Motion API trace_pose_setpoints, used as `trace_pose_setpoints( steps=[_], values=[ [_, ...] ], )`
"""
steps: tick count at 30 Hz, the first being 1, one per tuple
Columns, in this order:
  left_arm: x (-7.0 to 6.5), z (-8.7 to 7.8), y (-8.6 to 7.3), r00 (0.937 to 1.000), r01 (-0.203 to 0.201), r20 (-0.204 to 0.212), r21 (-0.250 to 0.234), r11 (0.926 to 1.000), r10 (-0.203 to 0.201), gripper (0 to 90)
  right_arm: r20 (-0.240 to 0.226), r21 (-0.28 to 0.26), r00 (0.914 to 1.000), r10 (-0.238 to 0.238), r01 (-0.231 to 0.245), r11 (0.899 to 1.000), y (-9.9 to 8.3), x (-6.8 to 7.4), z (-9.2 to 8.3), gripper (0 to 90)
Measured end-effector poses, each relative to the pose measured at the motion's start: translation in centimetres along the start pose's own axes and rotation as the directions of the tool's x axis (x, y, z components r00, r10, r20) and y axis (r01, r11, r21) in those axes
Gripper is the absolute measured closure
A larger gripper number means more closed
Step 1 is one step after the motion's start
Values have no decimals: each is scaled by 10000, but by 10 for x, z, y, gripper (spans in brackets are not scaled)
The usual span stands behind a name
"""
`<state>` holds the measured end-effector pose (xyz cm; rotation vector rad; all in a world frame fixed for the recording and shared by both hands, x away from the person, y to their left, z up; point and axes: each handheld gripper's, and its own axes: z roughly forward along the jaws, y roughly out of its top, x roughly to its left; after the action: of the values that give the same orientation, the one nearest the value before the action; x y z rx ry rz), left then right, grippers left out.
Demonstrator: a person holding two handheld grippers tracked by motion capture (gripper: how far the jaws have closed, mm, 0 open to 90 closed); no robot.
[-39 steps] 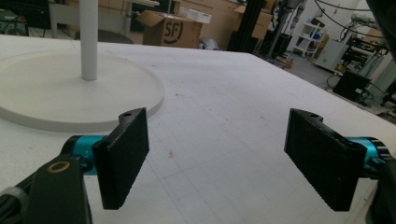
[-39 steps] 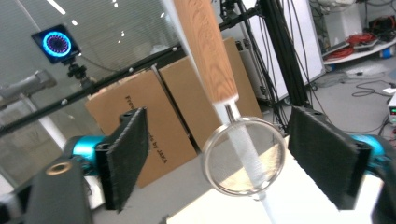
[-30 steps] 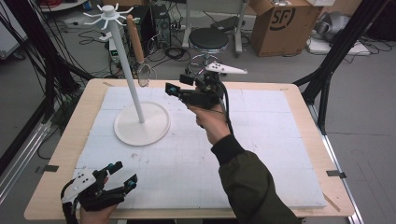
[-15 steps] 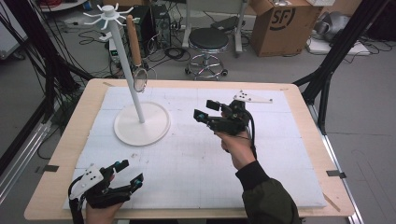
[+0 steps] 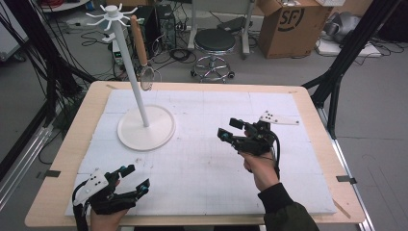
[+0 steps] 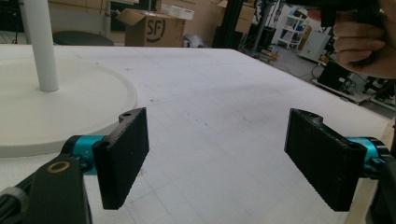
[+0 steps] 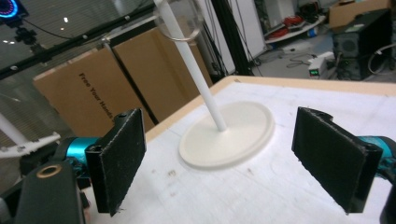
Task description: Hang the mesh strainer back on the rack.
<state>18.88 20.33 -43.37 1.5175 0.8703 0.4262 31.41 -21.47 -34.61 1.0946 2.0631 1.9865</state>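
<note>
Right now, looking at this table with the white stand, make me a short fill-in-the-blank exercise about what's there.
1. The strainer with the wooden handle hangs from the white ____.
2. The jaws of the right gripper stand ____, with nothing between them.
3. The stand has a flat base whose shape is ____.
4. The left gripper is near the table's ____ edge.

Missing words: stand; open; round; front

Bright even light, soft shadows, sharp
</note>
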Motion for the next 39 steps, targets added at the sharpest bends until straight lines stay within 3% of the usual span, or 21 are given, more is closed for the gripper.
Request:
trace_pose_setpoints(
  steps=[16,29,39],
  values=[
    [-3,4,0,9999,-85,78,87,9999,84,224,494,-80,9985,254,-250,9997,-31,-12,-43,170],
    [-3,6,1,9996,-7,292,36,10000,6,224,1152,243,9933,92,-120,9996,-52,-22,-65,171],
    [-11,27,2,9978,-235,631,275,9993,217,224,1684,740,9849,-402,280,9969,-72,-28,-83,171]
  ],
)
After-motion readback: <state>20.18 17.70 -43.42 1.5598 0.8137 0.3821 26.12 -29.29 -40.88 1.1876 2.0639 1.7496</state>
